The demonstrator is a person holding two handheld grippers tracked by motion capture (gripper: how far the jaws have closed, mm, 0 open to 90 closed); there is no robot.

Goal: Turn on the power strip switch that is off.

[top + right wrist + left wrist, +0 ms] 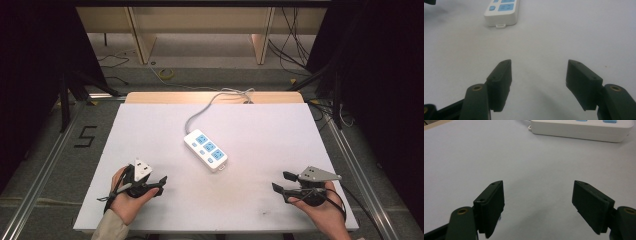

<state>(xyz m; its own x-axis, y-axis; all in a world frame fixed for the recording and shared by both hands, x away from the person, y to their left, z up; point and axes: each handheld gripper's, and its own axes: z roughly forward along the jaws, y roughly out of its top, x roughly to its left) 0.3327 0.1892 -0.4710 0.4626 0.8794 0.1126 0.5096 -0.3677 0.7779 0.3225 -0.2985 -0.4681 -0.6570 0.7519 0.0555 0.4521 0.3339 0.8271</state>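
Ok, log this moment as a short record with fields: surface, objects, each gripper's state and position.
surface: white table top
object: white power strip with blue sockets, lying near the table's middle, nothing plugged in
cable: grey cord running from the strip off the far edge
left gripper: open, empty, near the left front of the table, strip ahead of it
right gripper: open, empty, near the right front
contact: neither gripper touches the strip

Black numeral 5 [86, 136] marked on the grey floor [60, 165] left of the table, no other readable text
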